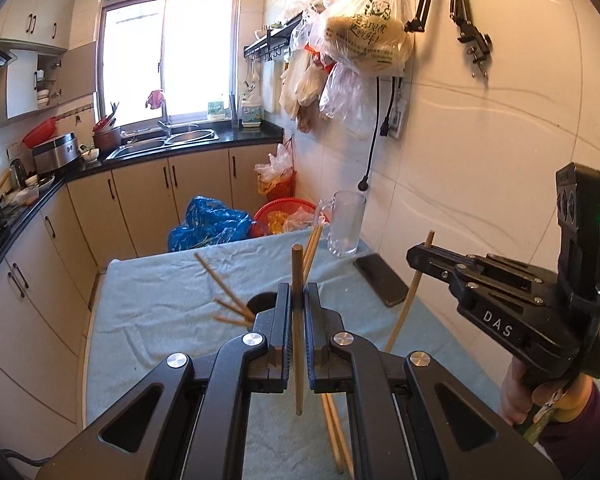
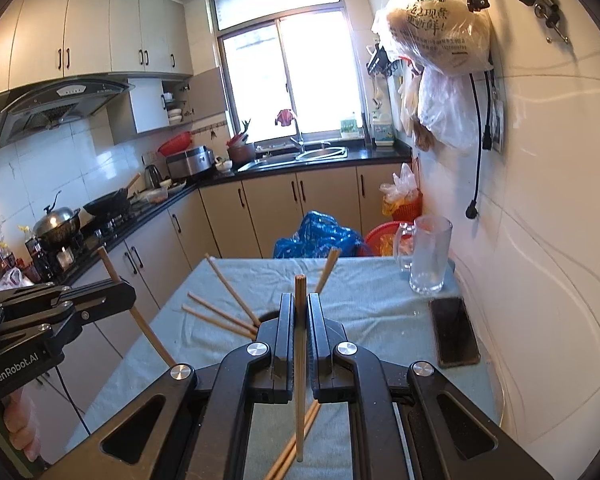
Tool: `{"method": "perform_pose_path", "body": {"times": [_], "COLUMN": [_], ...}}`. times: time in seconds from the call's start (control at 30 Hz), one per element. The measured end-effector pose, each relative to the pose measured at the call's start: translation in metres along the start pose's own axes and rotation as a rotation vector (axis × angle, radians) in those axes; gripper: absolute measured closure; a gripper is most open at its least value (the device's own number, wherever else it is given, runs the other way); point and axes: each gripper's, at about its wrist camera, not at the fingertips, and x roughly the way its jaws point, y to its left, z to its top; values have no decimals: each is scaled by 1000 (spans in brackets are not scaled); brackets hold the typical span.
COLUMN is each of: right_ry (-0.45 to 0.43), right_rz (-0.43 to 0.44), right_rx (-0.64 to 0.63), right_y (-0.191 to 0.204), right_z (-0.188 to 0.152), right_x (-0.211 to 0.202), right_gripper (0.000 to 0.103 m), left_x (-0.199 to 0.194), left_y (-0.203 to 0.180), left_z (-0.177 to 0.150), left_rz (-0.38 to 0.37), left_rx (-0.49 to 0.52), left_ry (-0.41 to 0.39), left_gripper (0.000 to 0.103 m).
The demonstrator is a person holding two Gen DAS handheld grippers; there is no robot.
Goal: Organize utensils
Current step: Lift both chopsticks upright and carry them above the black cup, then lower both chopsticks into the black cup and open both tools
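- Your left gripper (image 1: 298,296) is clamped on one chopstick (image 1: 298,320); the stick stands nearly upright between the pads, its blunt top poking above the fingertips and its lower end hanging free below the jaws.
- From the right wrist view that same left gripper (image 2: 128,294) shows at the left edge, stick slanting through its tip, your left hand (image 2: 20,428) wrapped round the handle low in the corner.
- Loose chopsticks (image 1: 226,300) lie fanned on the pale blue cloth (image 1: 148,312) just left of your left gripper's fingers, tips converging toward it; one pair (image 1: 336,432) lies on the cloth under the jaws, and another pair (image 1: 313,250) rises behind the held stick toward the glass.
- Your right gripper (image 2: 299,316) is closed tight on a second chopstick (image 2: 300,360), also held close to vertical, top end clear above the fingertips, bottom end dangling over two crossed sticks (image 2: 296,440) on the cloth.
- In the left wrist view the right gripper (image 1: 420,256) sits to the right, angled slightly downward, its stick running down toward the table's edge; your right hand (image 1: 520,392) grips the handle, dark sleeve (image 1: 580,436) at the wrist.
- Far right: the empty glass mug (image 2: 428,256) stands at the table's back corner by the wall, a dark phone (image 2: 456,332) lying flat just in front of it.
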Motion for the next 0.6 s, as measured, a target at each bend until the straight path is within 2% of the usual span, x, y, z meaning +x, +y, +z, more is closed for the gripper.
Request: {"method": "perform_pose_path", "body": {"times": [0.3, 0.47, 0.6], "right_ry": [-58, -65, -97], "right_rz": [9, 0, 12], "right_rx": [21, 31, 69], "right_y": [3, 5, 1], "right_z": [38, 55, 65], "right_x": [19, 45, 60], "right_gripper": [97, 97, 97], "left_x": [15, 49, 73], "left_y": [17, 31, 45], "left_z": [43, 56, 63], "left_rz": [48, 85, 75], "left_rx": [-63, -106, -168], "left_ry": [-100, -94, -80], "left_gripper": [98, 98, 98]}}
